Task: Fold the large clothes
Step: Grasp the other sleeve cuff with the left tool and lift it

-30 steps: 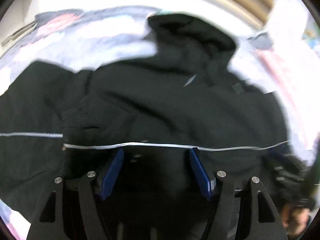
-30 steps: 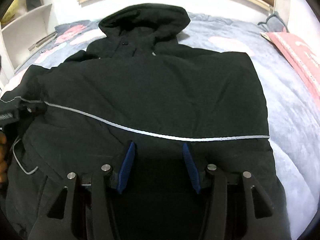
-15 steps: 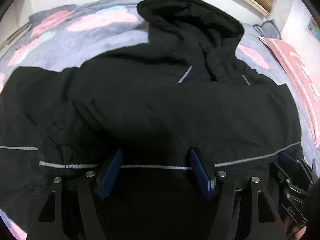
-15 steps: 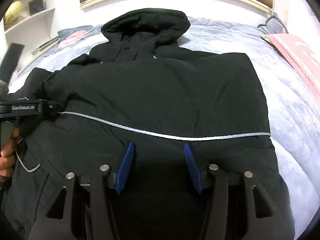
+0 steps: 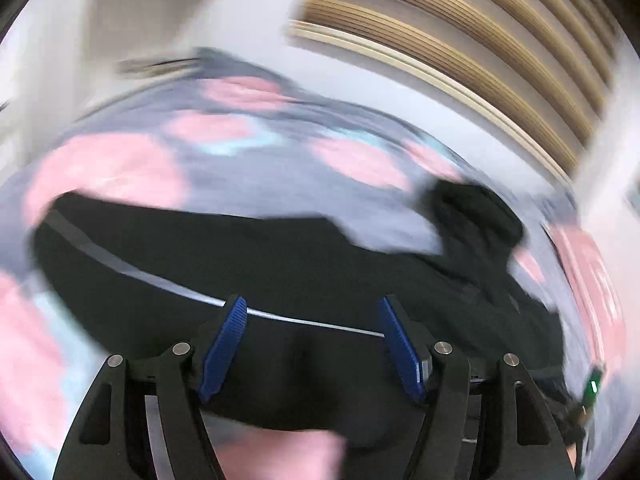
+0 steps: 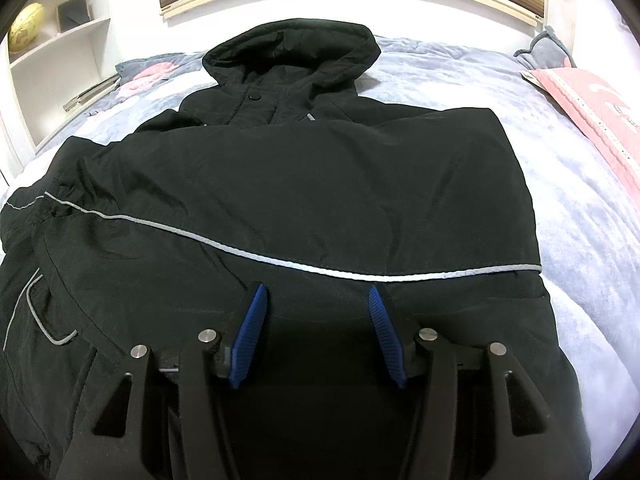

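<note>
A black hooded jacket (image 6: 320,184) lies spread flat on the bed, its hood (image 6: 292,52) at the far end. A grey reflective stripe (image 6: 360,274) runs across it. My right gripper (image 6: 316,296) hangs just above the jacket's near part, in front of the stripe; its blue pads stand apart with only flat fabric under them. The left wrist view is motion-blurred. There my left gripper (image 5: 312,312) is open over the near edge of the jacket (image 5: 280,256), gripping nothing, and the hood (image 5: 472,208) is off to the right.
The bedspread (image 6: 580,208) is grey with pink and pale blue patches. A pink folded cloth (image 6: 592,108) lies at the far right. White shelves (image 6: 60,52) with a yellow ball (image 6: 26,28) stand on the left. A slatted wooden headboard (image 5: 460,52) lines the wall.
My left gripper has swung left and up, away from the jacket's sleeve, and is gone from the right wrist view. Its own view now takes in bedding and wall. The right gripper stayed put.
</note>
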### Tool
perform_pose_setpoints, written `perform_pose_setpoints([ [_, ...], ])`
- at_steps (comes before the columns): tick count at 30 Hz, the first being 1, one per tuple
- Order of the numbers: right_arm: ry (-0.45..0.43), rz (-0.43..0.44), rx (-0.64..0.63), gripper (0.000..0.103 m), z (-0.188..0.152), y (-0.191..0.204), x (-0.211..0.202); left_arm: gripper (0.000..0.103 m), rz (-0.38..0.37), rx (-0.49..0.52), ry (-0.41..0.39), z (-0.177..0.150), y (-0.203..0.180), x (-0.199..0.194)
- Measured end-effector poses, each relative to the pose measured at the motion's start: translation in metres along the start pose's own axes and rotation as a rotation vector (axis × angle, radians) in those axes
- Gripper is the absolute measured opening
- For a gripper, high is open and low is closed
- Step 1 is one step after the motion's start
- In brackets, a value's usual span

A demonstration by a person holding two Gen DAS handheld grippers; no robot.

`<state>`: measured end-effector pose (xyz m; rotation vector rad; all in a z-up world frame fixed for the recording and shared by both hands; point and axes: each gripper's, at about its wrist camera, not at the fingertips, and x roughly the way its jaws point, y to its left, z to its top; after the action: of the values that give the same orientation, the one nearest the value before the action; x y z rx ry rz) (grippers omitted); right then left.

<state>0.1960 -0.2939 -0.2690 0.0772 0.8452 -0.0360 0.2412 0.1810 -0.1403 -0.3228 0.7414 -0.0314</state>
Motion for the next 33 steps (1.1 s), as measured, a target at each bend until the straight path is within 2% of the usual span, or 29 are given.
perform_pose_setpoints([
  [4,-0.001,0.0,-0.001,0.057,0.0,0.0,0.0,0.07,0.105,-0.219,-0.071,0.018,0.113,-0.015],
  [7,0.0,-0.001,-0.002,0.057,-0.001,0.0,0.0,0.07,0.149,-0.331,-0.101,0.024,0.174,-0.014],
  [10,-0.001,-0.001,-0.001,0.057,-0.001,0.0,0.0,0.07,0.155,-0.421,-0.108,0.021,0.212,-0.002],
  [17,-0.002,-0.001,-0.002,0.058,0.0,0.0,0.001,0.07,0.263,-0.582,-0.15,0.006,0.269,0.03],
  [19,-0.002,-0.001,-0.003,0.059,-0.001,0.001,0.0,0.07,0.233,-0.621,-0.171,0.0,0.282,0.036],
  [21,-0.002,-0.002,-0.003,0.059,-0.001,0.001,0.0,0.07,0.182,-0.615,-0.187,-0.004,0.288,0.047],
  [27,-0.005,-0.008,-0.006,0.06,0.001,0.0,0.001,0.07,0.194,-0.516,-0.182,-0.001,0.278,0.061],
  [28,-0.006,-0.009,-0.007,0.06,0.001,0.0,0.001,0.066,0.203,-0.496,-0.184,-0.001,0.275,0.062],
  [29,-0.006,-0.01,-0.007,0.06,0.001,0.0,0.001,0.042,0.21,-0.479,-0.185,0.002,0.273,0.064],
  [31,-0.007,-0.01,-0.008,0.06,0.002,0.0,0.002,0.028,0.22,-0.427,-0.183,0.005,0.264,0.065],
  [33,-0.007,-0.01,-0.008,0.06,0.002,0.0,0.002,0.022,0.255,-0.378,-0.189,0.008,0.252,0.063],
])
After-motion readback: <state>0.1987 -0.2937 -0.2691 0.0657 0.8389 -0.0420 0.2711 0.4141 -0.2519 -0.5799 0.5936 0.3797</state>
